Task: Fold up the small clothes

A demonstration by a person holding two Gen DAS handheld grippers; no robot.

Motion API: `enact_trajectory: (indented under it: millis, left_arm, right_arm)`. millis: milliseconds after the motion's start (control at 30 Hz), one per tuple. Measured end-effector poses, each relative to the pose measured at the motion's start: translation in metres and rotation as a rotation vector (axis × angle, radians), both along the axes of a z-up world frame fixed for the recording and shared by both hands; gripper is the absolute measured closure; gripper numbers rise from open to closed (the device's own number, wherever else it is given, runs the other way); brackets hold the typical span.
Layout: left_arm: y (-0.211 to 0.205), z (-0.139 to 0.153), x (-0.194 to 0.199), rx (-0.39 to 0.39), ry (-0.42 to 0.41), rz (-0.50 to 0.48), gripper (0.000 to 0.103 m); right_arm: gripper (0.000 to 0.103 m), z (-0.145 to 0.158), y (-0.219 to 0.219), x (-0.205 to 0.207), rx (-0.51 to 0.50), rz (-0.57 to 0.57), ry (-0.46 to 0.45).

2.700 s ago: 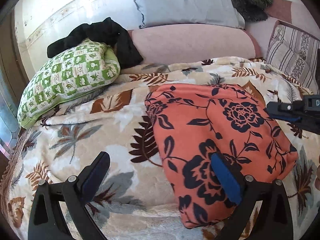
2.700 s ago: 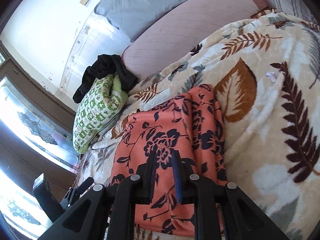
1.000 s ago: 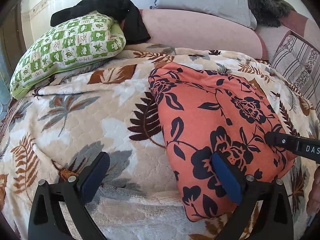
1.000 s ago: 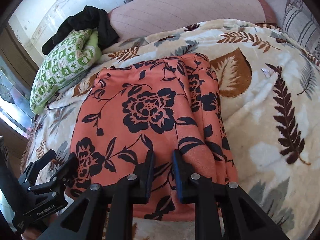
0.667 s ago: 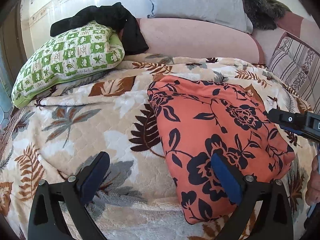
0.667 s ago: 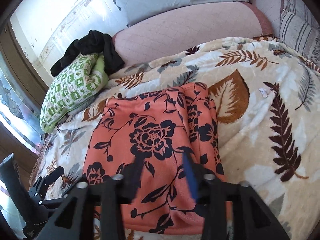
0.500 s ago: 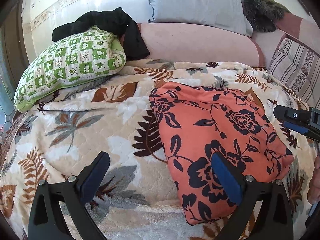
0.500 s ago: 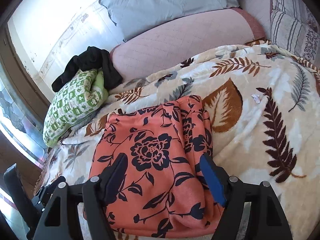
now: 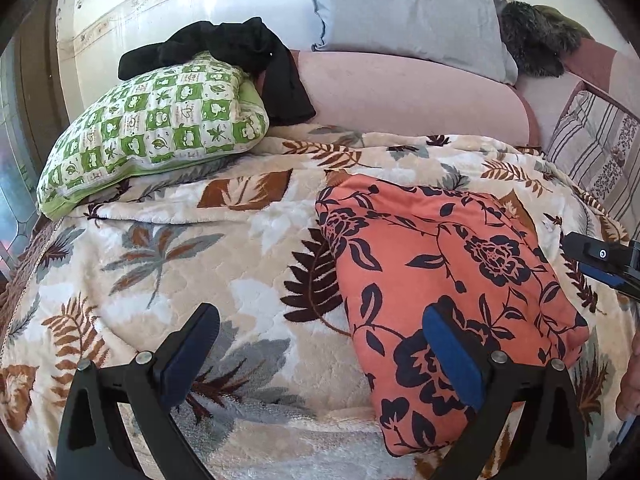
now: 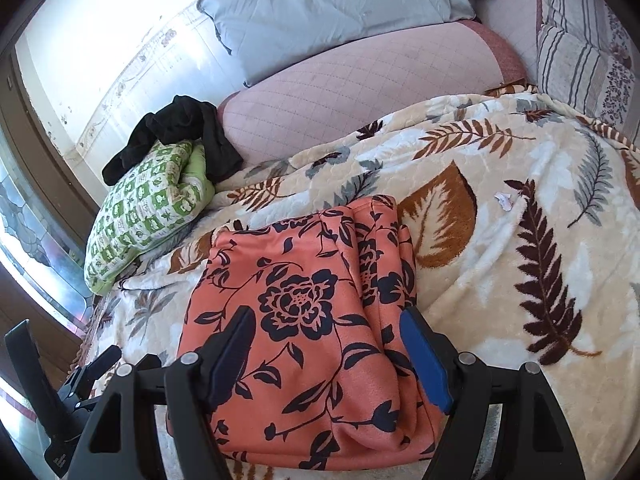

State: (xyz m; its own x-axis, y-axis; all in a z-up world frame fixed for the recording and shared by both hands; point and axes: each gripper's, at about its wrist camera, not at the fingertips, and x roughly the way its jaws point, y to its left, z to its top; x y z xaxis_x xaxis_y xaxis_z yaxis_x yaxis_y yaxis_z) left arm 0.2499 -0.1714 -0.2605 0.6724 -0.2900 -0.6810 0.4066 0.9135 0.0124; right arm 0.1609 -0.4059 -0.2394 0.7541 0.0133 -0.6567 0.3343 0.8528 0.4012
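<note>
Right wrist view: I see the orange cloth (image 10: 304,320) with dark flowers folded into a thick rectangle, flat on the leaf-print blanket (image 10: 500,264). Right gripper (image 10: 328,344) fingers spread wide above it; left gripper (image 9: 320,344) likewise apart, holding nothing.

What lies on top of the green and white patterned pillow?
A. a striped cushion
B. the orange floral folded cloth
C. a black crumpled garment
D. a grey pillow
C: the black crumpled garment is draped over the top edge of the green and white patterned pillow.
</note>
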Motion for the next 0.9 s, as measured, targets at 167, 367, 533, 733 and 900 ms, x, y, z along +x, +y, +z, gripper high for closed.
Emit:
enact_trajectory:
  millis: [167, 367, 533, 733, 900]
  left_arm:
    - [-0.0007, -0.0008, 0.0007, 0.005, -0.001, 0.001, 0.002]
    - [-0.0007, -0.0015, 0.0031, 0.004, 0.006, 0.005, 0.002]
    - [-0.0021, -0.0013, 0.0033, 0.008, 0.002, 0.004, 0.002]
    - [-0.0032, -0.0011, 0.0036, 0.010, 0.001, 0.003, 0.002]
    - [-0.0033, -0.0012, 0.0041, 0.009, 0.000, 0.003, 0.002]
  right_arm:
    - [0.025, -0.0025, -0.0009, 0.0013, 0.009, -0.005, 0.002]
    - [0.025, -0.0043, -0.0030, 0.0022, 0.015, -0.009, 0.008]
    - [0.025, -0.0053, -0.0061, -0.0004, 0.016, -0.016, 0.011]
    - [0.025, -0.0057, -0.0076, -0.0024, 0.014, -0.015, 0.014]
    - [0.025, -0.0060, -0.0050, -0.0018, 0.006, -0.001, 0.015]
